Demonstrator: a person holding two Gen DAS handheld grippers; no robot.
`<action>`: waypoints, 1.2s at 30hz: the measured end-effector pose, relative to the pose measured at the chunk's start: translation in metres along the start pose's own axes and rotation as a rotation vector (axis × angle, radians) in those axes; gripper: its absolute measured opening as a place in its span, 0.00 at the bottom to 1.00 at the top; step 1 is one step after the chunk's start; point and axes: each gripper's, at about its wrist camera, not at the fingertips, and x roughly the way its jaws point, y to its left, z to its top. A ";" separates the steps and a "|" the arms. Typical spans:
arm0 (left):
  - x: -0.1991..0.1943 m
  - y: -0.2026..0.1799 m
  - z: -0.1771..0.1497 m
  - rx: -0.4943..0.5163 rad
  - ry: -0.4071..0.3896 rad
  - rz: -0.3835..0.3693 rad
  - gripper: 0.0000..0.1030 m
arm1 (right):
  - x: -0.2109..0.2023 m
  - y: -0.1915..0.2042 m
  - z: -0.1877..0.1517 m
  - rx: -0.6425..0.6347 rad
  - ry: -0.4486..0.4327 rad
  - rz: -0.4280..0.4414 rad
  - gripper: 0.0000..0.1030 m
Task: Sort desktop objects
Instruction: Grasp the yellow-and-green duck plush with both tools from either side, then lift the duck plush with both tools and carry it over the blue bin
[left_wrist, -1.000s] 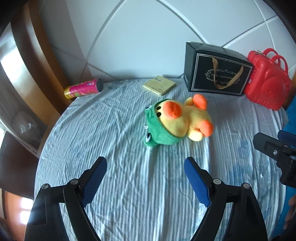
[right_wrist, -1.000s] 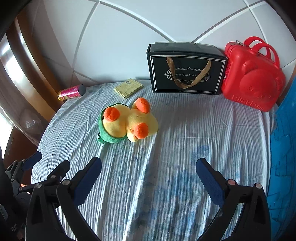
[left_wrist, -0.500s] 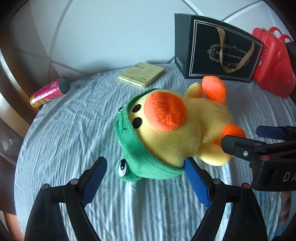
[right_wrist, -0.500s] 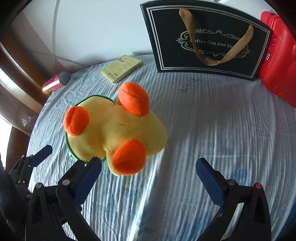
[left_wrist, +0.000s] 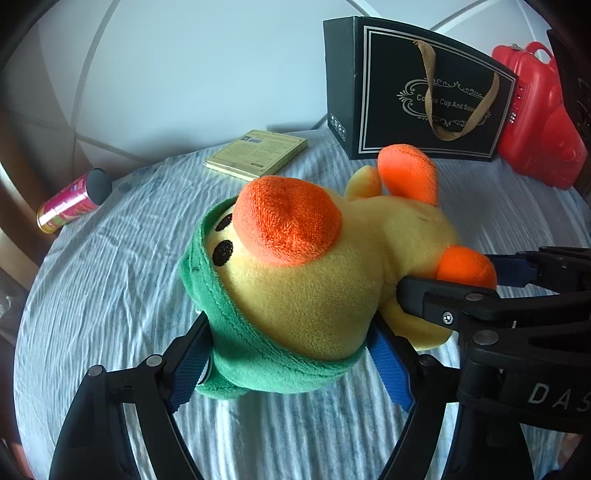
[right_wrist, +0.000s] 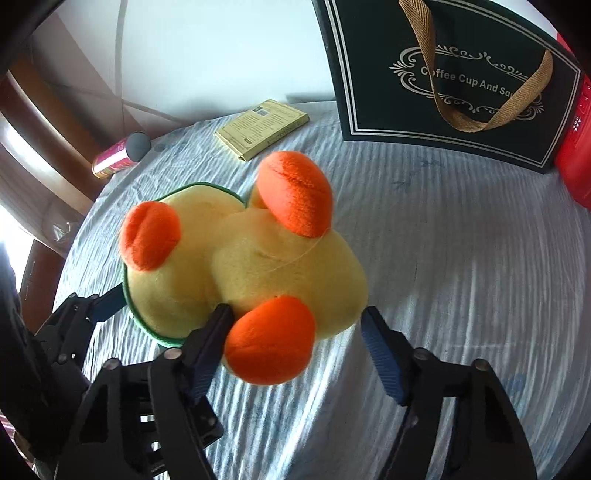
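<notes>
Plush duck (left_wrist: 332, 280) lies on its back near the middle of the tabletop (left_wrist: 110, 280), green hood toward the left edge. We have the left gripper (left_wrist: 291, 354) spread around the hooded head, pads at either side, and the right gripper (right_wrist: 295, 343) spread around the body by an orange foot (whether either pad presses yet, we cannot tell). We judge this the grasping step. Next we need both claws to close together, then lift evenly; the black gift bag (right_wrist: 461, 81) and red case (left_wrist: 535, 122) stand at the far edge.
</notes>
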 end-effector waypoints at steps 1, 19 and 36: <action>-0.001 0.000 0.000 -0.001 -0.003 0.001 0.73 | -0.001 0.002 0.001 -0.006 -0.004 0.003 0.56; -0.020 -0.004 -0.011 -0.014 -0.032 0.014 0.58 | -0.020 0.009 -0.009 -0.028 -0.036 0.040 0.30; -0.099 -0.001 -0.003 -0.038 -0.163 0.025 0.57 | -0.079 0.026 -0.019 -0.061 -0.133 0.036 0.29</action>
